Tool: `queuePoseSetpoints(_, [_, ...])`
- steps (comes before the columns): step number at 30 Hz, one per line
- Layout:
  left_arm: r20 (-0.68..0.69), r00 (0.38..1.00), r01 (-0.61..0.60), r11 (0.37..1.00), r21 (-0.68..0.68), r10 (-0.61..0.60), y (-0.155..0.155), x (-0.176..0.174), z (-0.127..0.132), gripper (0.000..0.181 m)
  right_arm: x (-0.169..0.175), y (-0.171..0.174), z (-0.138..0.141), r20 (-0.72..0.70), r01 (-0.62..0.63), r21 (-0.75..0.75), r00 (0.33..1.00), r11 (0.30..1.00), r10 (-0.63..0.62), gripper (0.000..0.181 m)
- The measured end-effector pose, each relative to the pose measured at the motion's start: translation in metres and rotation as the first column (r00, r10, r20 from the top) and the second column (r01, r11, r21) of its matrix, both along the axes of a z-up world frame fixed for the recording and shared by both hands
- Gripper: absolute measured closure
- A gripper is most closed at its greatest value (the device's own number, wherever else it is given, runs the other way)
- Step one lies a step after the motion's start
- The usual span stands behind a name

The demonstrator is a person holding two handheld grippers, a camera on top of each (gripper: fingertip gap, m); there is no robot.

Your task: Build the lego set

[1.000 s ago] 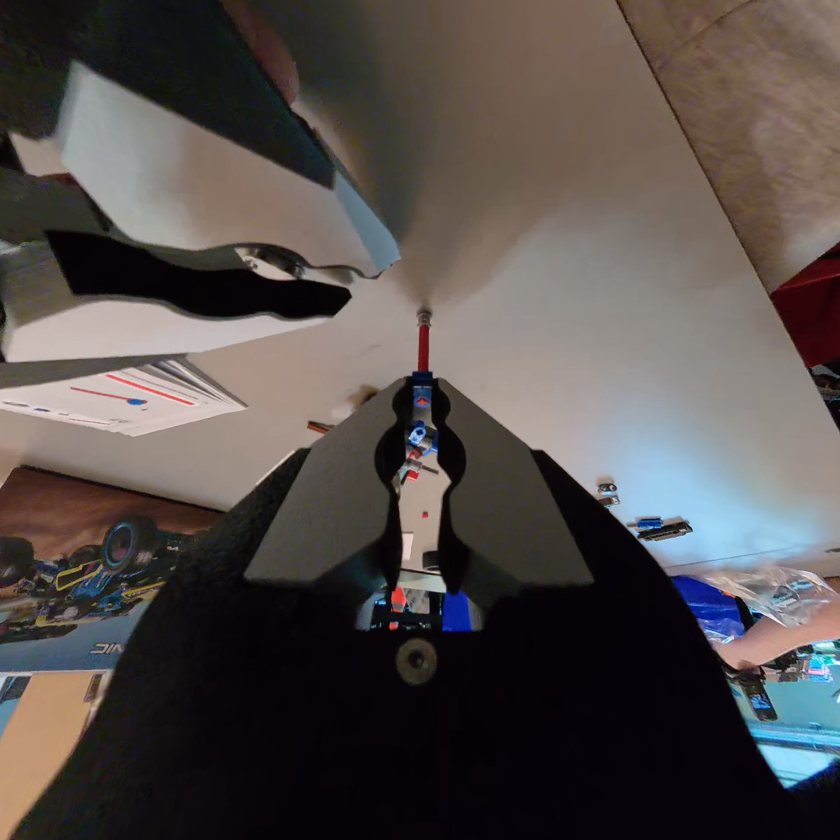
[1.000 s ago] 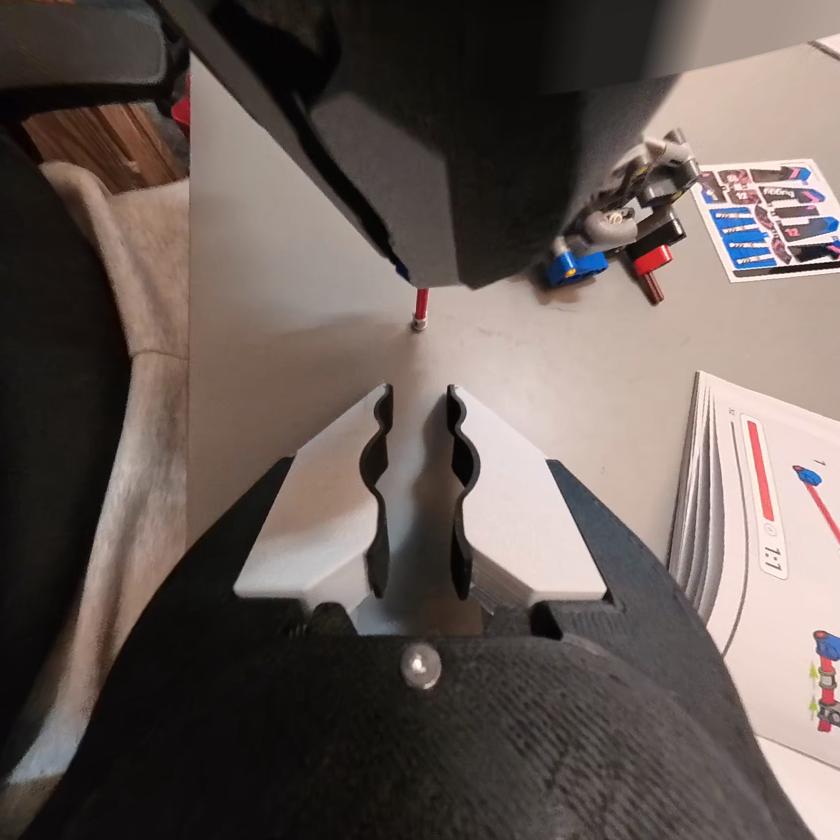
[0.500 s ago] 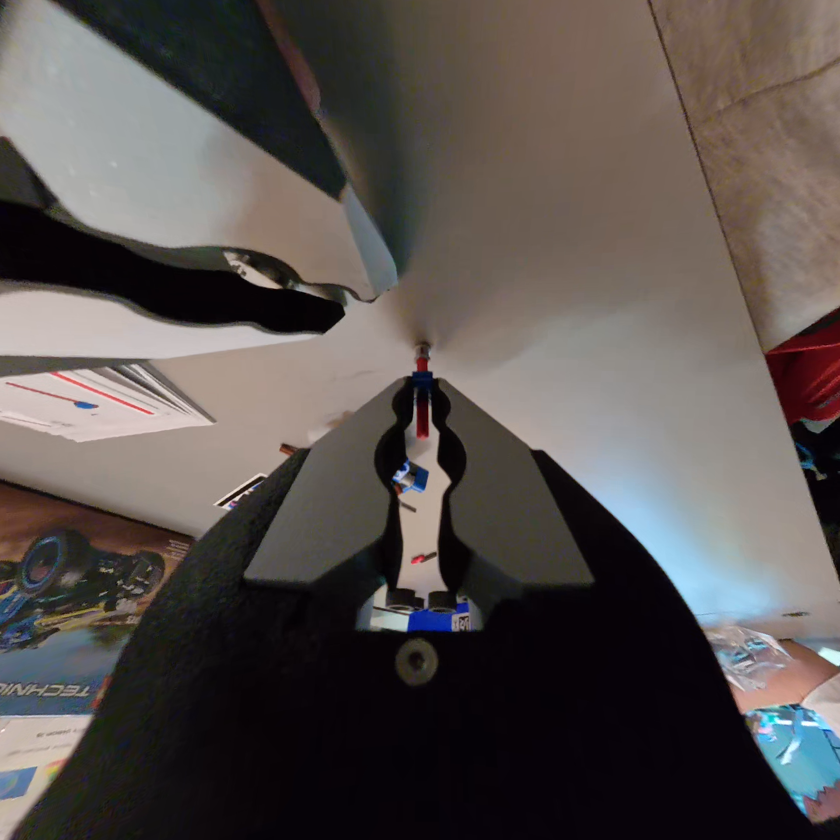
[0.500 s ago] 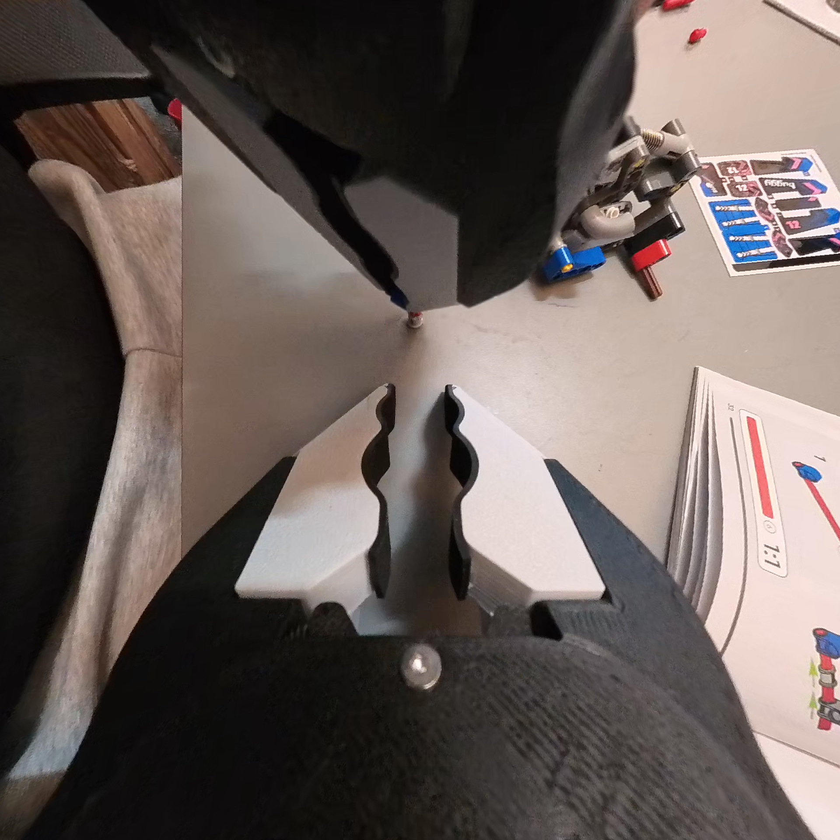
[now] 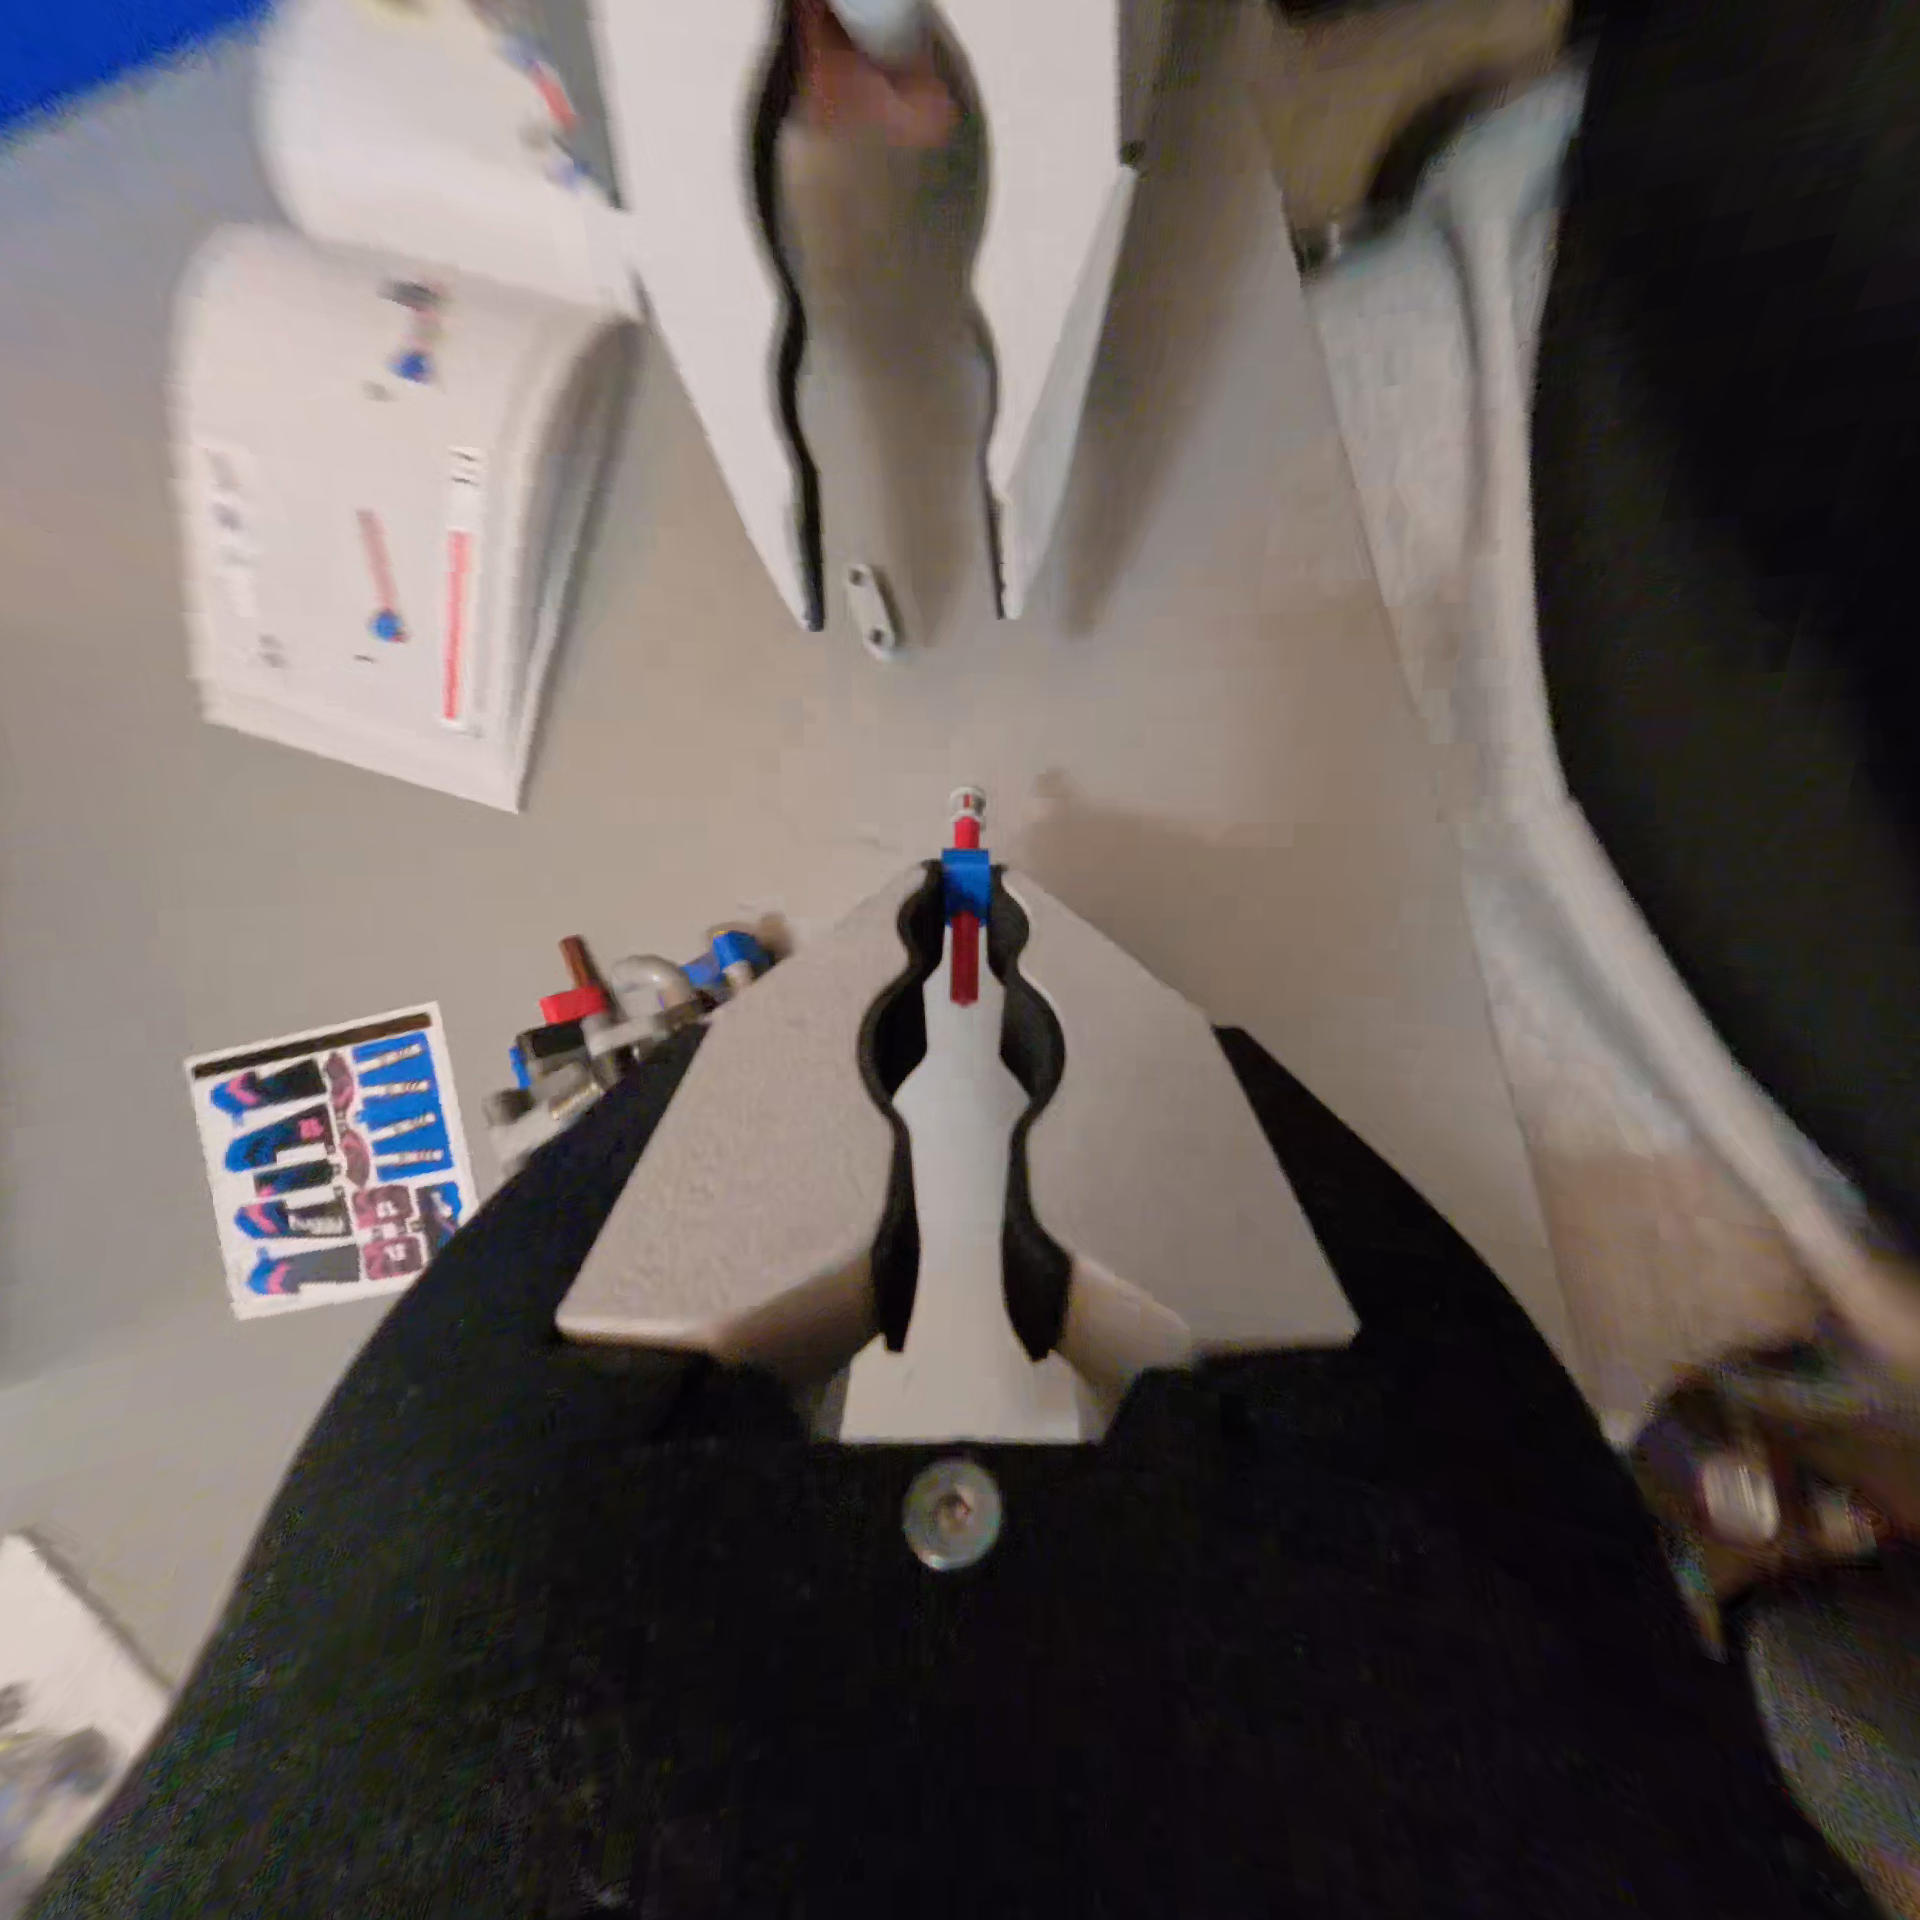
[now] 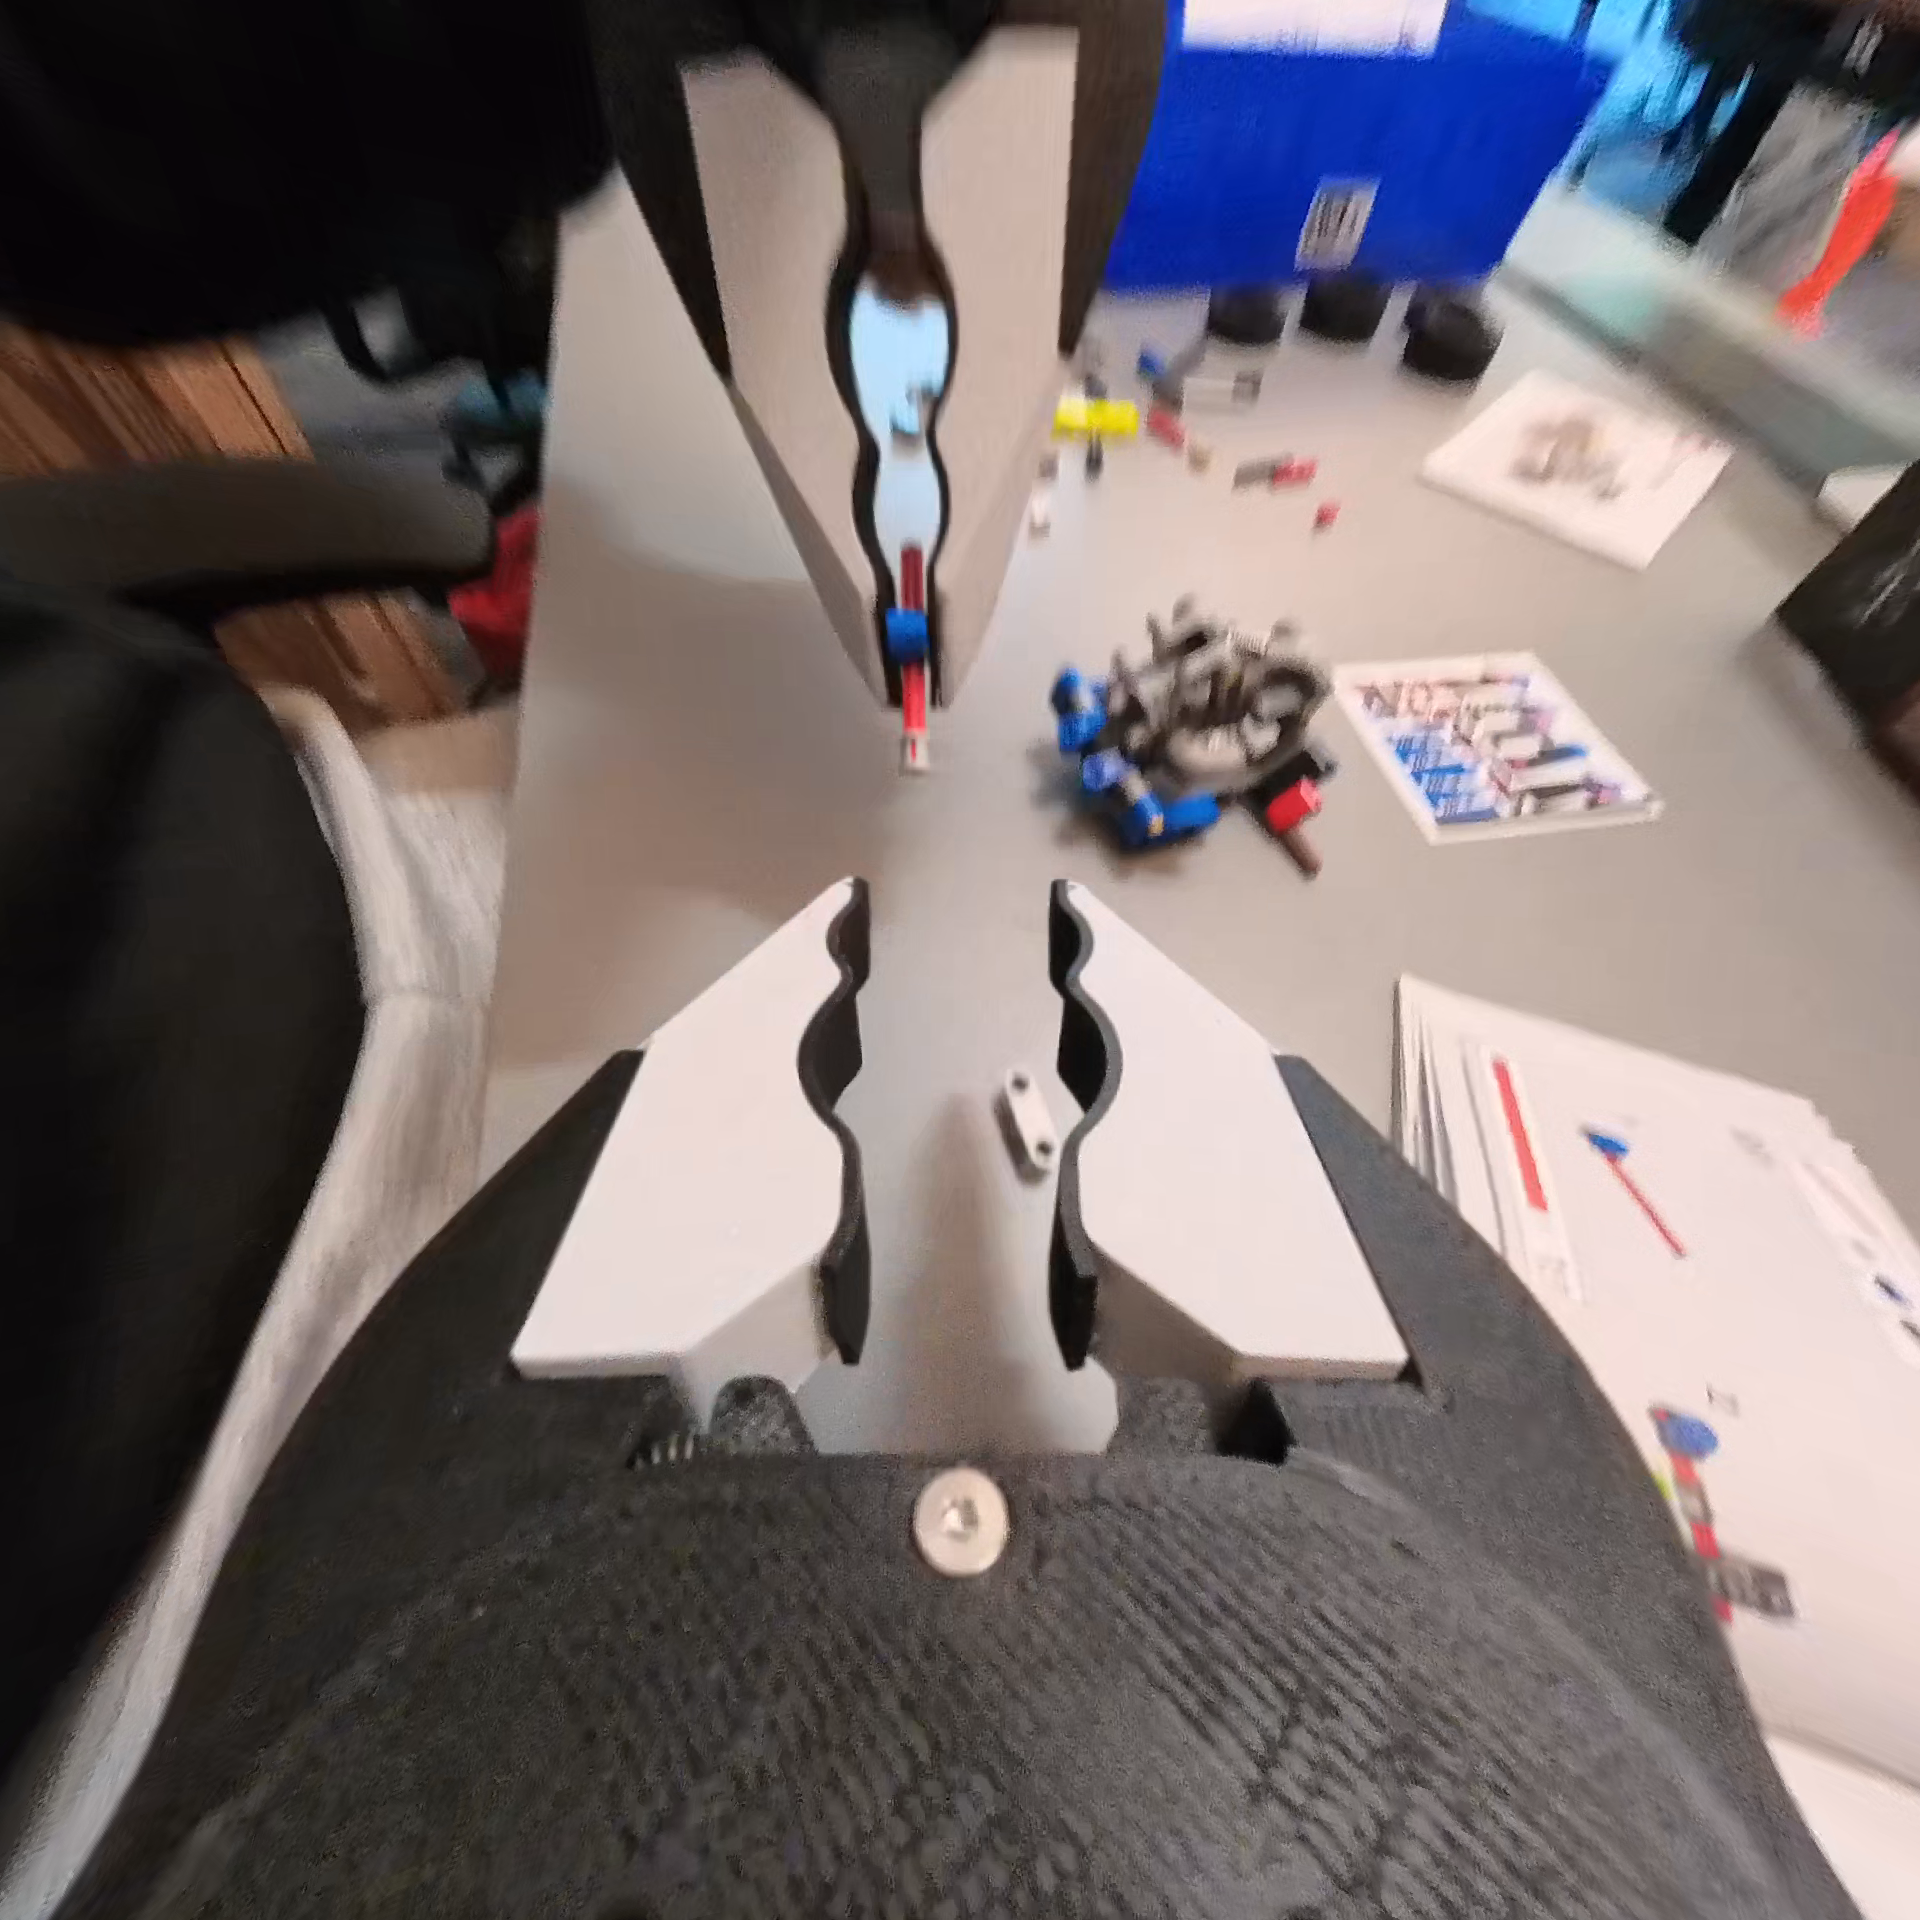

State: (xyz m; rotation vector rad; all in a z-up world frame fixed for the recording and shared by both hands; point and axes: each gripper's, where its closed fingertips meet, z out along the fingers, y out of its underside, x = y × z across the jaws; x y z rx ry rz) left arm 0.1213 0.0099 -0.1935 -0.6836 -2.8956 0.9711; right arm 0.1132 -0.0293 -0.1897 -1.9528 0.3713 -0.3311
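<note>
Item 1: my left gripper (image 5: 964,883), lower centre of its own frame, was clamped at the tips on a blue connector (image 5: 966,881) threaded on a red axle (image 5: 963,961). The axle ran back between the fingers and forward to a pale end piece (image 5: 967,801) at the grey table (image 5: 727,790); whether that end touched the surface I could not tell.

Item 2: my right gripper (image 6: 956,904), lower centre of its frame, had its jaws parted wide and held nothing. A small grey two-hole piece (image 6: 1027,1124) lay on the table between its fingers, near the right one.

Item 3: a partly built assembly (image 6: 1195,727) of black, grey and blue parts with a red end, right of centre in the right wrist view; motion blur hid its detail. In the left wrist view my gripper body covered most of it.

Item 4: a sticker sheet (image 6: 1486,743) just right of the assembly.

Item 5: an open instruction booklet (image 6: 1662,1195), cut off by the right edge.

Item 6: loose small parts (image 6: 1174,426) in the upper centre, too blurred to sort, with a blue box (image 6: 1340,135) behind.

Item 7: a person's grey sleeve (image 5: 1455,727) along the right side of the left wrist view, smeared.
</note>
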Motion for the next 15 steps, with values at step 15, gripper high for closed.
queuePoseSetpoints(15, [-0.139, 0.988, -0.125, 0.905, -0.408, 0.074, 0.000, -0.019, 0.030, 0.177, -0.007, 0.050, 0.024, 0.167, -0.085, 0.091, 0.984, 0.992, 0.069, 0.173])
